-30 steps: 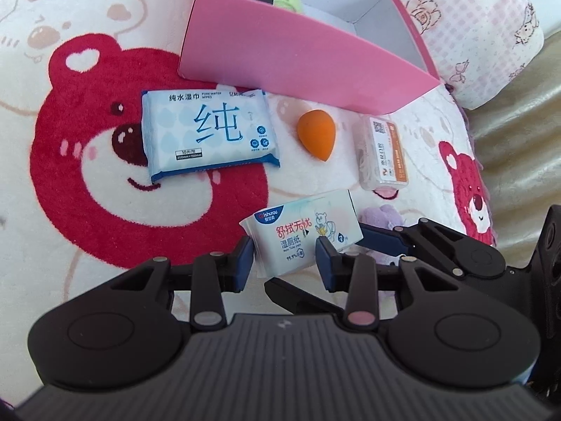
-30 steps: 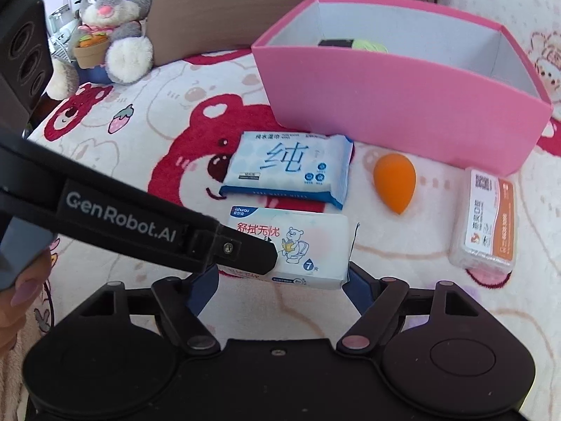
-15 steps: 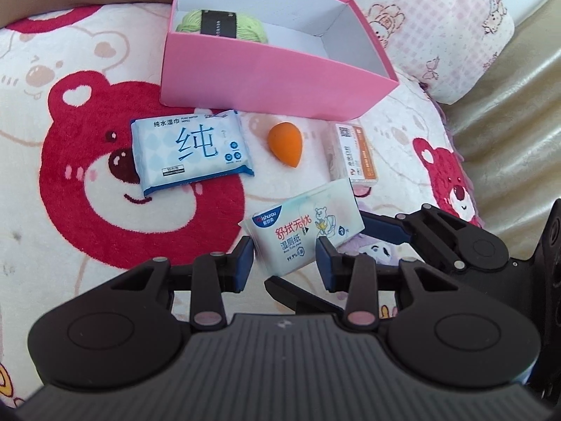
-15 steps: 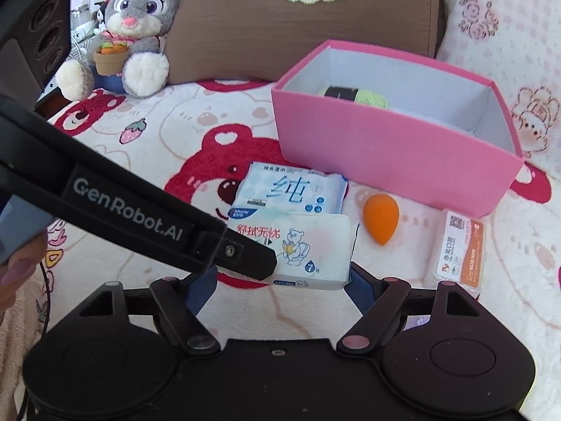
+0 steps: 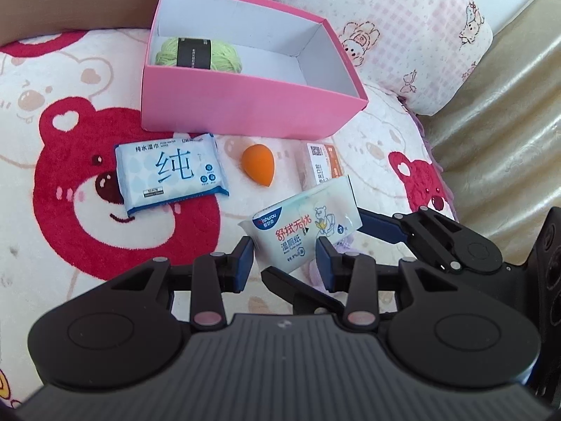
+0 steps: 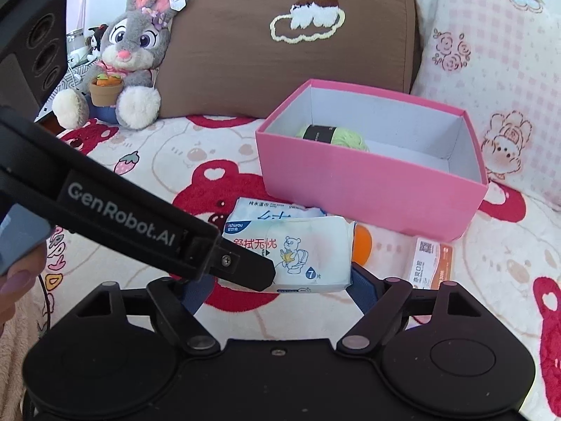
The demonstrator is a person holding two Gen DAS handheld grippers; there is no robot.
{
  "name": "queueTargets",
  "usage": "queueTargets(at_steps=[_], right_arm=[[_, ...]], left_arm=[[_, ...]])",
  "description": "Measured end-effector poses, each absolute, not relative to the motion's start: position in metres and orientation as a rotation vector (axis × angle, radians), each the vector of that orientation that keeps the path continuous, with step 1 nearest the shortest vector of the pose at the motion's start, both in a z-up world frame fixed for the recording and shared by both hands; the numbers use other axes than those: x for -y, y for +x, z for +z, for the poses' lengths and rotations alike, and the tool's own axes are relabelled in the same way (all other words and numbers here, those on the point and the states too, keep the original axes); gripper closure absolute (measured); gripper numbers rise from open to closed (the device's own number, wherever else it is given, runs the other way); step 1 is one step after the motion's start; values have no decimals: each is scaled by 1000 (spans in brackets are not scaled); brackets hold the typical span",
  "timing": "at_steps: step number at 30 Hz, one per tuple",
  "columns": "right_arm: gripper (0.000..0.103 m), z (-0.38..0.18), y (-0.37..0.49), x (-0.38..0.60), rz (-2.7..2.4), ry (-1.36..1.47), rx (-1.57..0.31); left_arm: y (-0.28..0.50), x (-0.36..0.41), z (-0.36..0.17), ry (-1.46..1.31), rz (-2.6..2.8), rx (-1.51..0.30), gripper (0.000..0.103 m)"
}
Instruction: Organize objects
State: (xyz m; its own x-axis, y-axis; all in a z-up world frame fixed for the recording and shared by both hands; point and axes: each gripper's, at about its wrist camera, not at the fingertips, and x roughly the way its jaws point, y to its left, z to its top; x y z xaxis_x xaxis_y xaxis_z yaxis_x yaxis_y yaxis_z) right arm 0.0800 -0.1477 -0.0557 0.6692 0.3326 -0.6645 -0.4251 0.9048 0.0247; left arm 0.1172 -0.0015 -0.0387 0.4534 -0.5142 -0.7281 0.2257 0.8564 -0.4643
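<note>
A white wet-wipe pack with a bear print [image 5: 301, 231] [image 6: 308, 252] hangs above the bear blanket, held from two sides. My left gripper [image 5: 284, 259] is shut on its near end. My right gripper [image 6: 280, 286] spans the pack's length, its jaws closing with blue pads at both ends. The left gripper's black finger [image 6: 242, 266] crosses the pack's left part. Beyond stands the open pink box [image 5: 245, 105] [image 6: 368, 189] with a green yarn ball [image 5: 224, 56] inside.
On the blanket before the box lie a blue wipes pack [image 5: 171, 175], an orange teardrop sponge [image 5: 257, 165] and an orange-white packet [image 5: 322, 168]. A brown cushion [image 6: 280, 52], a plush rabbit [image 6: 129, 56] and a pink-checked pillow [image 6: 491, 70] line the back.
Both grippers have risen together with the bear-print pack. The box, the other items and the blanket now sit lower and farther, and more of the box's inside shows.
</note>
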Motion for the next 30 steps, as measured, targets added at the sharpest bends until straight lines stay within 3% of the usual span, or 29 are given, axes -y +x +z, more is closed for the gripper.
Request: queueTargets(at_steps=[17, 30], right_arm=[[19, 17, 120, 159, 436, -104, -683], [21, 33, 220, 181, 414, -58, -715]], left_arm=[[169, 18, 34, -251, -448, -1027, 65], [268, 39, 64, -250, -390, -1039, 65]])
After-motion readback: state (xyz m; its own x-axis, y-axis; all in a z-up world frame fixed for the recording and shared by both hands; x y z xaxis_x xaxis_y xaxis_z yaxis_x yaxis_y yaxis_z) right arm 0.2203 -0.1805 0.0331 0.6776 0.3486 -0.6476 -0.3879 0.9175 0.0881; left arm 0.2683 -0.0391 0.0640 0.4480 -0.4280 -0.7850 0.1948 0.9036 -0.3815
